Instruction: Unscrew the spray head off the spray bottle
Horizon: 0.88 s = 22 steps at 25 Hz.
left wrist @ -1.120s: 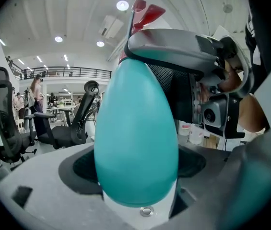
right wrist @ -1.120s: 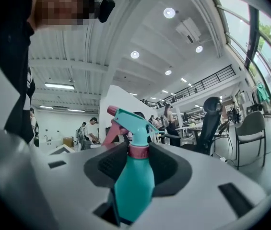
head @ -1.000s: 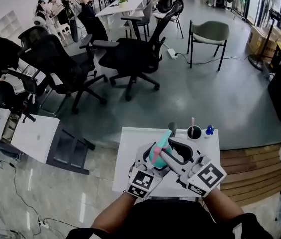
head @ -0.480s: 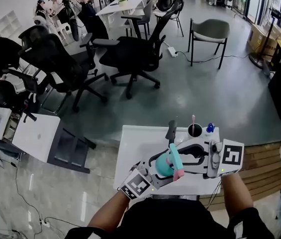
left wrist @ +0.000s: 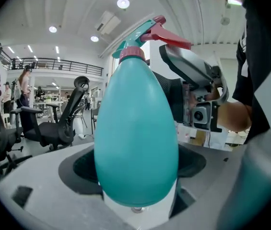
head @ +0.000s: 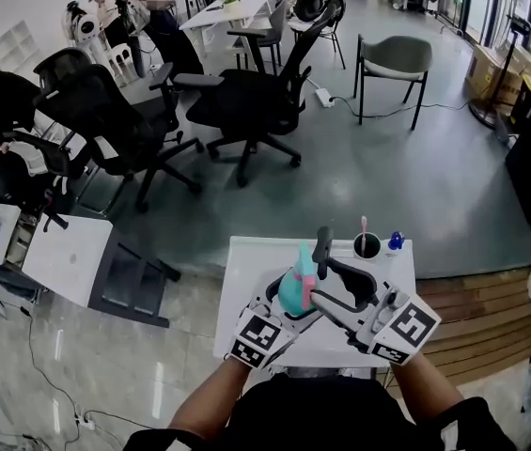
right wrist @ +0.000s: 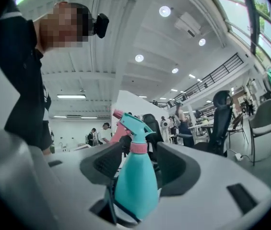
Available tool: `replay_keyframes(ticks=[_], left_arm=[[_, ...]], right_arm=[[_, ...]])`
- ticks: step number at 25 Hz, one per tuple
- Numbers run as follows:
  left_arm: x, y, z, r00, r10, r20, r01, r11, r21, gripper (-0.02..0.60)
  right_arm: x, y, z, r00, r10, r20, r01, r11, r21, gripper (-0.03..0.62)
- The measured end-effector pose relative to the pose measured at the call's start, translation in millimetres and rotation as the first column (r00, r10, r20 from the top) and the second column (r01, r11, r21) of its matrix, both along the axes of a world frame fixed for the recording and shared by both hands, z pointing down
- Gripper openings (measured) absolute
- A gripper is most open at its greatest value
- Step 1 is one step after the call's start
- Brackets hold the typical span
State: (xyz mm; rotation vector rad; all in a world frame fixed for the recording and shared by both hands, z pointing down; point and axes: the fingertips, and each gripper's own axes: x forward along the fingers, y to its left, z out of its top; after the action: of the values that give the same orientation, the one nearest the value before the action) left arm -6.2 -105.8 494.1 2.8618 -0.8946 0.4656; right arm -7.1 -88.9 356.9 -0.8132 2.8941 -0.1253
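Note:
A teal spray bottle (head: 296,292) with a pink collar and a teal-and-pink spray head (head: 306,256) is held upright above the white table (head: 246,280). My left gripper (head: 287,310) is shut on its belly, which fills the left gripper view as a teal bottle (left wrist: 135,143) under its spray head (left wrist: 150,31). My right gripper (head: 320,294) comes in from the right. In the right gripper view the bottle (right wrist: 135,186) stands between the pads (right wrist: 104,164) with gaps either side of the collar (right wrist: 138,147); the jaws have just been opening.
On the table's far edge stand a dark cup (head: 367,248) with a pink stick in it, a small blue thing (head: 396,244) and a black upright piece (head: 322,242). Office chairs (head: 246,101) and people fill the floor beyond. A wooden strip (head: 472,318) lies to the right.
The bottle has gone from tilted to upright and shifted a little left. The right gripper has swung down and round to the bottle's right side, its jaws now wider.

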Motion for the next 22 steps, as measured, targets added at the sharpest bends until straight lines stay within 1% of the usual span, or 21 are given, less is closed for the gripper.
replay_keyframes(ticks=[5,7,10,11,13,15,18,20,22], left_arm=[[2.0,-2.6,5.5,0.998,-0.033,0.047,0.033,0.999,0.017,0.443],[4.8,-2.8,5.6,0.998,-0.04,0.054,0.039,0.999,0.021,0.443],[6.4,-3.2,4.1,0.997,-0.049,0.055,0.048,0.999,0.024,0.443],[5.9,-3.4,3.5,0.997,-0.051,0.055,0.049,0.998,0.026,0.443],[4.6,-3.6,1.4,0.997,-0.048,0.053,0.047,0.998,0.033,0.443],[4.6,-1.6,-2.8,0.999,-0.024,0.039,0.023,0.999,0.045,0.443],[6.9,7.1,-13.4,0.999,0.053,0.005,-0.053,0.995,0.081,0.443],[8.0,14.2,-20.3,0.994,0.108,0.01,-0.109,0.987,0.119,0.443],[10.9,21.3,-26.2,0.986,0.163,0.021,-0.164,0.975,0.152,0.443]], right_arm=[[-9.0,-4.3,6.7,0.997,0.068,-0.043,-0.069,0.997,-0.019,0.216],[-14.1,-5.1,8.3,0.994,0.092,-0.061,-0.093,0.996,-0.016,0.213],[-16.6,-8.5,8.7,0.984,0.156,-0.087,-0.156,0.988,0.007,0.202],[-16.1,-9.8,8.2,0.981,0.172,-0.089,-0.172,0.985,0.012,0.172],[-15.8,-10.5,6.0,0.983,0.166,-0.078,-0.166,0.986,0.01,0.163],[-16.2,-7.2,1.6,0.992,0.113,-0.05,-0.113,0.994,0.014,0.155],[-17.2,4.8,-7.9,0.999,-0.039,-0.036,0.041,0.998,0.051,0.142],[-18.7,15.4,-13.9,0.986,-0.155,-0.065,0.16,0.984,0.082,0.138],[-18.8,25.8,-18.3,0.962,-0.257,-0.091,0.265,0.961,0.085,0.138]])
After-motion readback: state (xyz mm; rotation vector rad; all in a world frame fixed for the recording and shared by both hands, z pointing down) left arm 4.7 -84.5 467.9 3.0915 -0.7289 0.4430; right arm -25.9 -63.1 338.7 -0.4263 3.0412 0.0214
